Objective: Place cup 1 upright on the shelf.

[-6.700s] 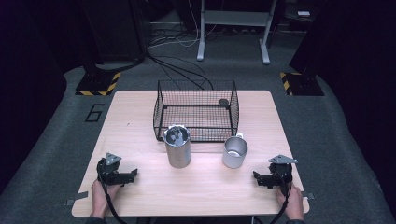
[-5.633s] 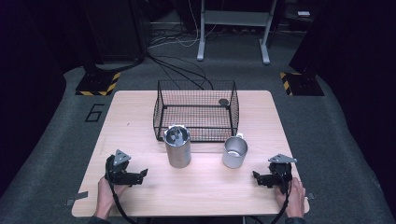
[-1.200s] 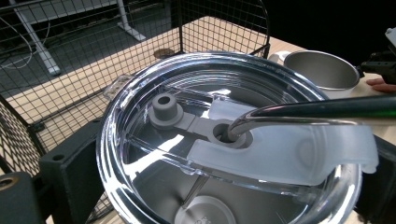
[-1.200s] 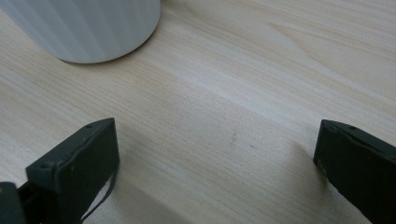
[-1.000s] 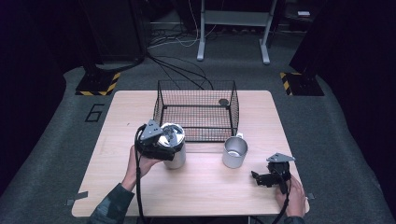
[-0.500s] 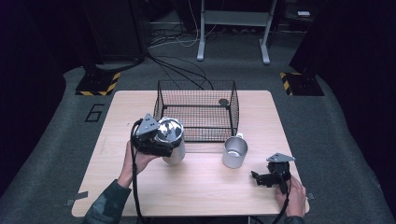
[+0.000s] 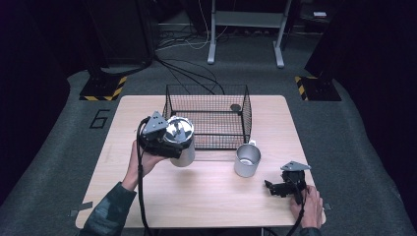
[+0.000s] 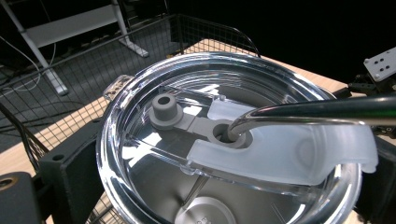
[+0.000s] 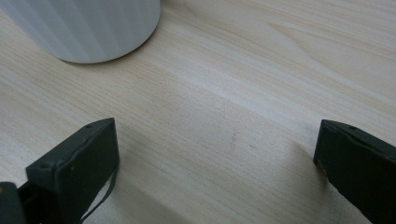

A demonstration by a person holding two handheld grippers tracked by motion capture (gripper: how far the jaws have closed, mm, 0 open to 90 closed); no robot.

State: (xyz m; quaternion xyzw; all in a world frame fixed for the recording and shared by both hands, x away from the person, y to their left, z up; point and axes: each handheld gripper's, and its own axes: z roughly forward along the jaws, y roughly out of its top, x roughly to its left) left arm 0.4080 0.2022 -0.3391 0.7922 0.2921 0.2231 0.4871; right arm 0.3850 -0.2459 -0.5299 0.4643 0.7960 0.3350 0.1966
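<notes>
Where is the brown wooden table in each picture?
High view: the pale wooden table sits in the middle, under the black wire basket.
Left gripper view: slivers at left edge and upper right, behind the clear tumbler lid.
Right gripper view: everywhere beneath the jaws.
Landmark: the silver metal mug, top left in the right gripper view.

Steel tumbler (image 7: 181,142) with clear lid (image 8: 229,154) and metal straw (image 8: 317,109), tilted, lifted just before the wire basket (image 7: 206,118)

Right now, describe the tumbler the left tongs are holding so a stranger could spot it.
On the wooden table, look at the front left corner of the black wire basket. There the left tongs grip a tall steel tumbler. Unlike the shorter open cup to its right, it has a clear lid with a metal straw.
</notes>
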